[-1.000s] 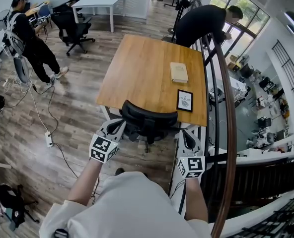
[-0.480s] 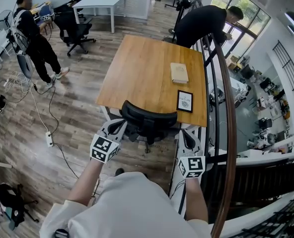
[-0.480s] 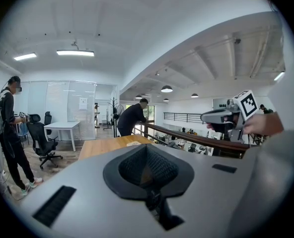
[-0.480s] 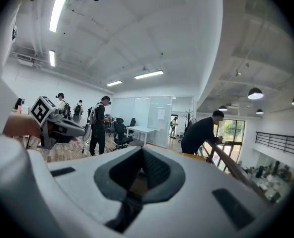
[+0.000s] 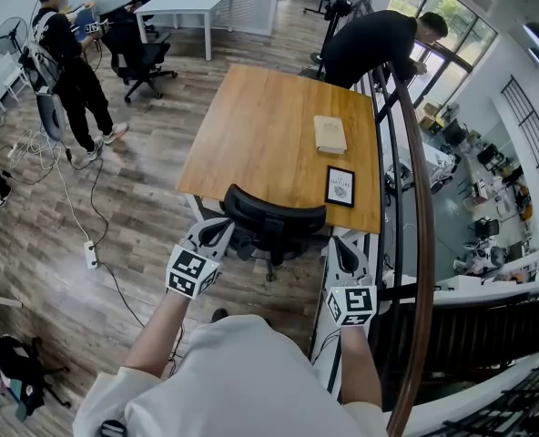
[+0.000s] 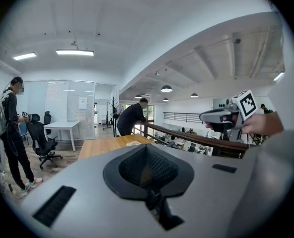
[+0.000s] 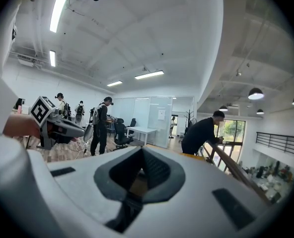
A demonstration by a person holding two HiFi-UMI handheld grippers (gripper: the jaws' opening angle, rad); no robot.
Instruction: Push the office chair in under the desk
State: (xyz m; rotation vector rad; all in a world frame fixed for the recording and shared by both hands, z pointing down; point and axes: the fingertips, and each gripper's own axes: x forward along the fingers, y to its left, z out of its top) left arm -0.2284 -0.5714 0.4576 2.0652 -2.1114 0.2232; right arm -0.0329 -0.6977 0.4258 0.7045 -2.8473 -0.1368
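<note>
The black office chair (image 5: 271,218) stands at the near edge of the wooden desk (image 5: 269,126), its backrest toward me and its seat partly under the top. My left gripper (image 5: 218,229) is shut and empty, its tip at the backrest's left side. My right gripper (image 5: 341,246) is shut and empty too, just right of the backrest. I cannot tell whether either touches the chair. In the left gripper view the closed jaws (image 6: 146,150) hide the chair, with the desk (image 6: 105,145) beyond. The right gripper view shows its jaws (image 7: 143,153) closed as well.
A book (image 5: 329,133) and a small framed card (image 5: 340,186) lie on the desk. A wooden railing (image 5: 417,198) runs close on the right, with a person (image 5: 370,39) leaning on it. Another person (image 5: 67,71), a second chair (image 5: 142,57), a white table (image 5: 183,0) and floor cables (image 5: 87,244) are left.
Both grippers and the chair have stayed put. Only the person at the far left has shifted slightly.
</note>
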